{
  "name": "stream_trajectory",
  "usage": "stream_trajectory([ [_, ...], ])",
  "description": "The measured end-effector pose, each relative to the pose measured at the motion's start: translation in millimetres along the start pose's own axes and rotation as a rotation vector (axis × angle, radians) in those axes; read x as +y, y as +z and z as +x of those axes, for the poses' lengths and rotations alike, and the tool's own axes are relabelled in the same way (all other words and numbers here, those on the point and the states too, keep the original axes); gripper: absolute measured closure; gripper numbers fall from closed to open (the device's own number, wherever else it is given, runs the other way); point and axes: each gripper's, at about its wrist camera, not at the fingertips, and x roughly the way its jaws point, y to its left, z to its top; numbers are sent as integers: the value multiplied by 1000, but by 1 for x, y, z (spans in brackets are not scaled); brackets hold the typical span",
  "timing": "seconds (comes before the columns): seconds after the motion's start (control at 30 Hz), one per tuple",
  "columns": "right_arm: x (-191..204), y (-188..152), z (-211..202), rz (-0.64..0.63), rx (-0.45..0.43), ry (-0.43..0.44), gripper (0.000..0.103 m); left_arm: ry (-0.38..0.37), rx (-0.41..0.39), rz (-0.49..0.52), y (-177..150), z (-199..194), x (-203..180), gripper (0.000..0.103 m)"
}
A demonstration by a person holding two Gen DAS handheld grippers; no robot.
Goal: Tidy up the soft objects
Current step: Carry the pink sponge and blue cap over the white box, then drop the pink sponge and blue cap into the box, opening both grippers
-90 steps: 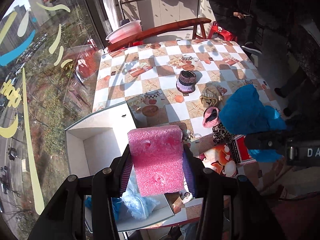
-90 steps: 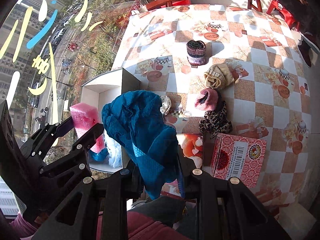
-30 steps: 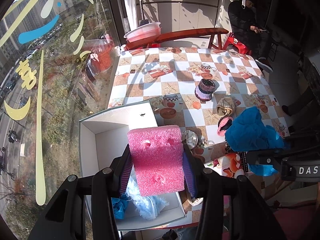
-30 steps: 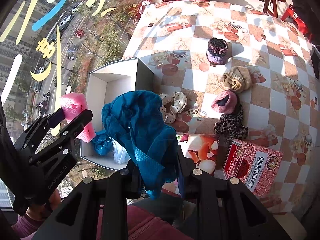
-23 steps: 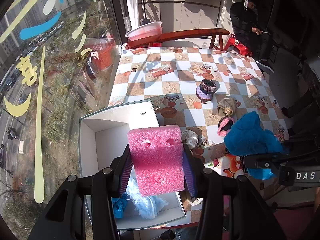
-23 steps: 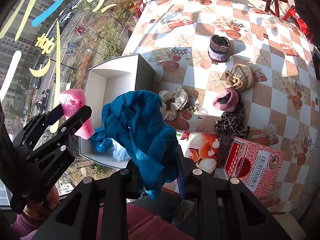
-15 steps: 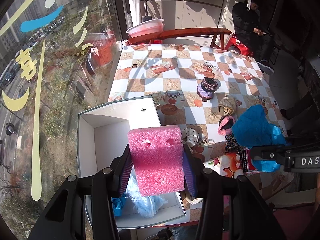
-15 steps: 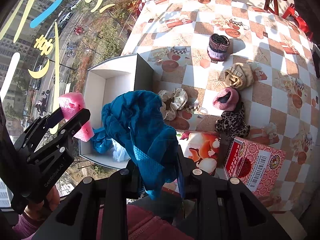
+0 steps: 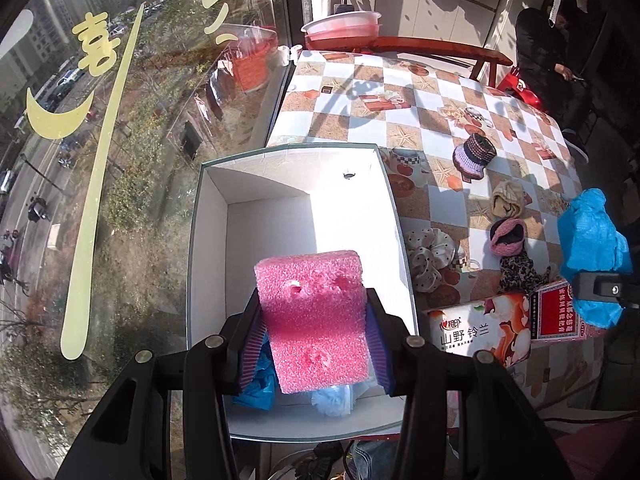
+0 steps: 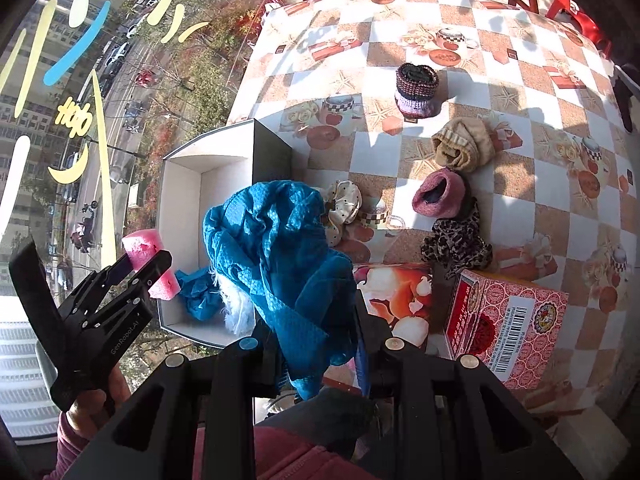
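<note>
L gripper (image 9: 316,320): fingers clamped on pink foam block (image 9: 316,316), lower centre of L wrist view. Block sits over the open white box (image 9: 208,264); its lower edge overlaps the blue and white soft items (image 9: 332,398) lying at the box's near end. Whether block touches them: cannot tell.

R gripper (image 10: 316,344): fingers narrow, pinching teal cloth (image 10: 280,248), centre of R wrist view. Cloth bunches up above the fingers and hides part of the box's right wall.

In R wrist view, L gripper (image 10: 148,268) shows at lower left w/ the foam block (image 10: 146,246) at the box's left edge; a hand (image 10: 92,400) grips its handle.

Desk (image 10: 520,92), checkered cover, carries, upper right to centre of R wrist view:
- striped knit hat (image 10: 416,88), upright, apart from the rest
- beige knit item (image 10: 464,144)
- pink knit item (image 10: 440,194), touching leopard-print fabric (image 10: 456,240)
- dotted scrunchie (image 10: 340,208), just beside the box
- red carton (image 10: 504,320), lower right
- tissue pack (image 10: 396,292), between carton and box
</note>
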Motion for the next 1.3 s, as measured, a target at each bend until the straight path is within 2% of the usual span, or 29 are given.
stream_trajectory([
  [0.27, 61, 18, 44, -138, 111, 23, 76, 22, 82, -100, -25, 22, 24, 53],
  [0.4, 92, 32, 61, -206, 133, 18, 76, 28, 98, -126, -28, 30, 26, 53],
  [0.6, 122, 46, 81, -240, 165, 31, 76, 33, 122, -145, -29, 40, 27, 53],
  [0.93, 136, 54, 95, -260, 181, 32, 76, 33, 155, -146, -30, 50, 27, 53],
  [1.07, 137, 57, 96, -270, 184, 28, 76, 21, 140, -143, -31, 46, 27, 52],
  [1.13, 138, 60, 96, -272, 182, 35, 76, 19, 124, -135, -30, 44, 25, 47],
  [1.17, 138, 62, 96, -269, 188, 42, 70, 8, 120, -145, -30, 43, 25, 34],
  [1.23, 134, 66, 98, -254, 204, 43, 54, -18, 104, -178, -29, 40, 28, 18],
  [1.3, 123, 71, 97, -212, 208, 35, 17, -35, 91, -187, -28, 38, 29, 17],
])
